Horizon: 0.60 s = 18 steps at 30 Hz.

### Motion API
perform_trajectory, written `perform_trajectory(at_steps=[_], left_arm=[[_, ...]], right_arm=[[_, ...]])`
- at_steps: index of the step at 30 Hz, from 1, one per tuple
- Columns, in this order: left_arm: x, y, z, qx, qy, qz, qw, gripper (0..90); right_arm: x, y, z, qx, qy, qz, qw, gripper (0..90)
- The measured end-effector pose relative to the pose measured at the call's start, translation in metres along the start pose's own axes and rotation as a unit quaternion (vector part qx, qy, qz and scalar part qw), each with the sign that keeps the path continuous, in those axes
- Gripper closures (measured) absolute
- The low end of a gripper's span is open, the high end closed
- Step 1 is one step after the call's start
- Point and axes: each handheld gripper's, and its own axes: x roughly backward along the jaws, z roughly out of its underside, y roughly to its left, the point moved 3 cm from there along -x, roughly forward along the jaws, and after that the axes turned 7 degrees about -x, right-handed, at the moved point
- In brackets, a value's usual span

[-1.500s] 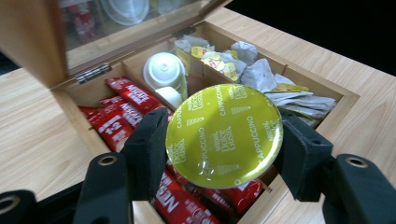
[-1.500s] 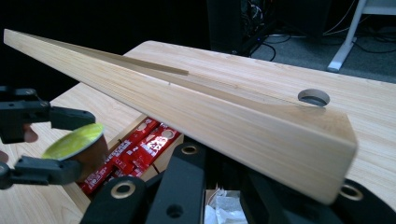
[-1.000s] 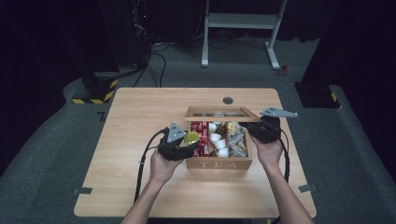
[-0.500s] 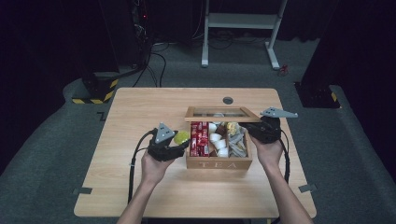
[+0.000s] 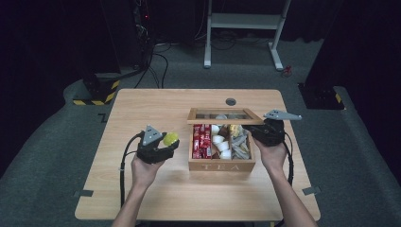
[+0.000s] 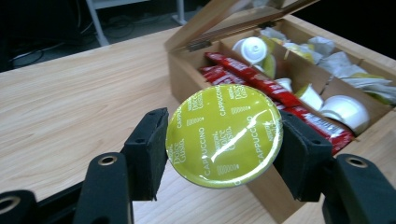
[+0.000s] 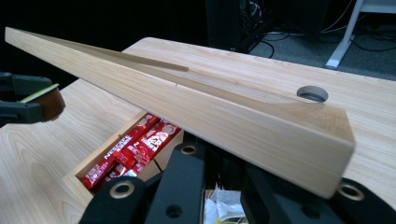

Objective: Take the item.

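Table (image 5: 142,109): pale wood, straight grain, rounded corners, a small round hole (image 5: 231,101) beyond the box. Both tongs work over its middle.

Box (image 5: 222,165): light wood, rectangular, "TEA" on the near wall, divided into compartments. It sits between the two tongs, just right of the left one and touching the right one at its lid.

Lid (image 7: 224,116): wooden frame with a clear pane, hinged at the far edge, raised and tilted. In the right gripper view its plain wooden edge runs as a long wedge directly above the jaws.

Right gripper (image 5: 265,134): black, at the box's right far corner. Jaws drawn in on the lid edge, holding it up.

Left gripper (image 5: 166,144): black, grey plate on top, held clear to the left of the box over bare table. Jaws pinch the capsule by its rim, one foam pad (image 6: 148,149) on each side.

Contents, right of the left gripper: red glossy sachets (image 6: 261,86) in the nearest compartment; white rounded pods (image 6: 344,108) in the middle; crinkled paper bags (image 5: 239,142) nearest the right gripper.

Capsule (image 6: 224,135): round, flat shiny foil face, yellow-green, printed "CAPPUCCINO" in white. Sits between the left jaws, above the table, outside the box.
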Motion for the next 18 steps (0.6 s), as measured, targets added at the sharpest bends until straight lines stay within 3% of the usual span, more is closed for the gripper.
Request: perform_trajectory(at_steps=[18], left_arm=[[0.006,0.024,0.030,0.021,0.024,-0.030,0.9990,40.4]], right_arm=[[0.002,0.001,0.001,0.002,0.000,-0.003,1.0000,88.6]])
